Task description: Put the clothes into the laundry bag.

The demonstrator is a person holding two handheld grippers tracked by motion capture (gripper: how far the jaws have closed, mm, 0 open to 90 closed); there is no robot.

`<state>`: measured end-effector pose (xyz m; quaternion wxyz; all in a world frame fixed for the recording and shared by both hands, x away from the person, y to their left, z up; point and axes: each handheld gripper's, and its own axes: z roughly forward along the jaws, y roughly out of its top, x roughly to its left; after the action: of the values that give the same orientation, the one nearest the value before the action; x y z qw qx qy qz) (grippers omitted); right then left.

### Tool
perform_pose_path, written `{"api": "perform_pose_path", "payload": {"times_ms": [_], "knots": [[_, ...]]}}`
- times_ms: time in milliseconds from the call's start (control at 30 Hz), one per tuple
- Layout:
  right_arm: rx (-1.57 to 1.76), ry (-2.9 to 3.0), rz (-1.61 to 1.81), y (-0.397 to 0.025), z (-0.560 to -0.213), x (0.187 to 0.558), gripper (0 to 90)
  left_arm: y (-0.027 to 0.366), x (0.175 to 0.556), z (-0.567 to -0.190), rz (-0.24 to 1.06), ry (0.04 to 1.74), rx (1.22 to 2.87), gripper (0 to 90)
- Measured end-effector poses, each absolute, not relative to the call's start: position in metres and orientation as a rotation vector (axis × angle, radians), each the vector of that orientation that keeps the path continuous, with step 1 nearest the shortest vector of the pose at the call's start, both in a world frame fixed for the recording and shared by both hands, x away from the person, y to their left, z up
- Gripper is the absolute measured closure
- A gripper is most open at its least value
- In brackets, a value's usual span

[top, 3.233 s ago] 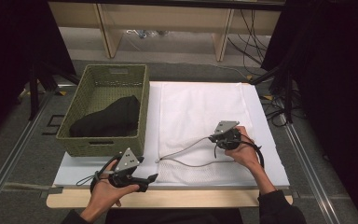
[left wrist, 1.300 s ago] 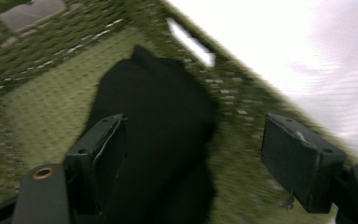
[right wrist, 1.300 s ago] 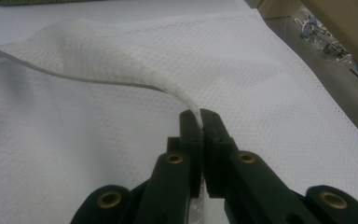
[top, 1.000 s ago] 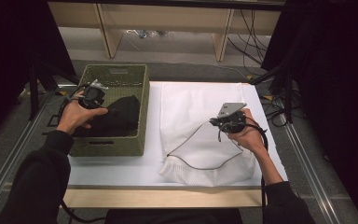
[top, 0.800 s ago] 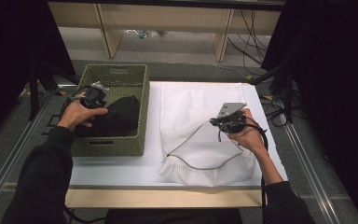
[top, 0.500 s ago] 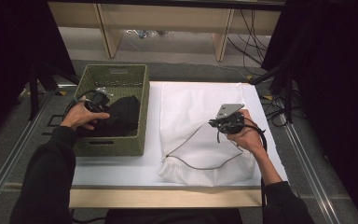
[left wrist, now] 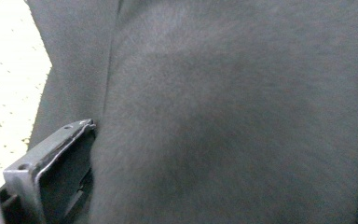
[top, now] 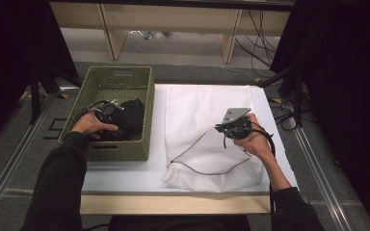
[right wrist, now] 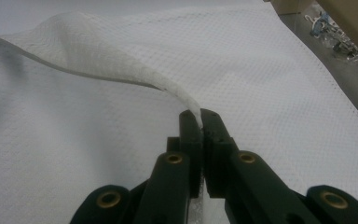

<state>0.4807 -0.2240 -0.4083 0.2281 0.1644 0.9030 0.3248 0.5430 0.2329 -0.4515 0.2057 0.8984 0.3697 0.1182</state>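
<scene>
We find no readable text, label, brand or number anywhere here. The basket (top: 107, 86) carries a pale patch on its far wall, but it is too blurred for us to read. The mesh bag (top: 197, 110) bears no print.

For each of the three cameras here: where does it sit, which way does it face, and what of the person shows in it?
High view: above the person's side, facing forward and down; shows both forearms, green basket, white mesh bag.
Left gripper view: rides the left hand-held gripper, pressed against the black garment.
Right gripper view: rides the right hand-held gripper, its jaws pinching the bag's edge.
Shared: the high view and the left gripper view both show the garment.
</scene>
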Motion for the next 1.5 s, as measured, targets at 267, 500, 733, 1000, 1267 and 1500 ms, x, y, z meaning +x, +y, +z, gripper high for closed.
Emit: {"api": "perform_pose_path", "payload": {"times_ms": [267, 500, 733, 1000, 1267, 1500], "knots": [[0.454, 2.49, 0.894, -0.224, -0.408, 0.48, 88.8, 0.234, 0.549, -0.46, 0.289, 1.079, 2.483, 0.0], [0.482, 2.481, 0.896, -0.223, -0.409, 0.478, 88.8, 0.229, 0.549, -0.464, 0.253, 1.081, 2.514, 8.4], [0.478, 2.485, 0.895, -0.223, -0.41, 0.478, 88.8, 0.236, 0.546, -0.453, 0.213, 1.095, 2.461, 45.7], [0.473, 2.49, 0.896, -0.223, -0.411, 0.48, 88.9, 0.238, 0.548, -0.446, 0.298, 1.204, 2.425, 52.0], [0.469, 2.486, 0.897, -0.224, -0.411, 0.481, 88.8, 0.245, 0.55, -0.435, 0.329, 1.313, 2.32, 52.3], [0.485, 2.488, 0.901, -0.223, -0.412, 0.48, 88.9, 0.256, 0.549, -0.413, 0.295, 1.368, 2.144, 52.2]]}}
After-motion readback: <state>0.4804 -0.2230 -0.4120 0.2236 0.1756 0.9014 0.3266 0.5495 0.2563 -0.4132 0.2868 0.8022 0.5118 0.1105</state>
